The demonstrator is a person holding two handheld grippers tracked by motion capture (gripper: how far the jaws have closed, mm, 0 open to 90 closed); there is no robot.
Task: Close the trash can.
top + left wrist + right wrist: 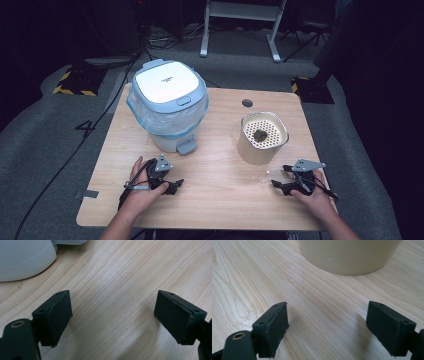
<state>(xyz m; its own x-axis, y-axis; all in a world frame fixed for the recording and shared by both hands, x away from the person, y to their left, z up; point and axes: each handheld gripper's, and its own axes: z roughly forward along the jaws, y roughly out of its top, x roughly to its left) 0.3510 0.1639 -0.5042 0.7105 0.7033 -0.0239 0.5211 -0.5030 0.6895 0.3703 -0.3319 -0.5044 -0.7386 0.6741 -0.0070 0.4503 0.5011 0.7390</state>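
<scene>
While both hands rested low on the wooden desk [220,200], the left gripper [176,186] lay near the front edge with its fingers [56,315] spread wide and nothing between them, just bare wood grain. Close ahead of it stood the white pedal bin [170,102], lid down, a clear bag folded over its rim. Over on the other side, the right gripper [278,180] sat with fingers [274,325] spread too, empty, pointed at the beige cup [262,137] just beyond, upright, a dark clump sitting on its perforated insert.
</scene>
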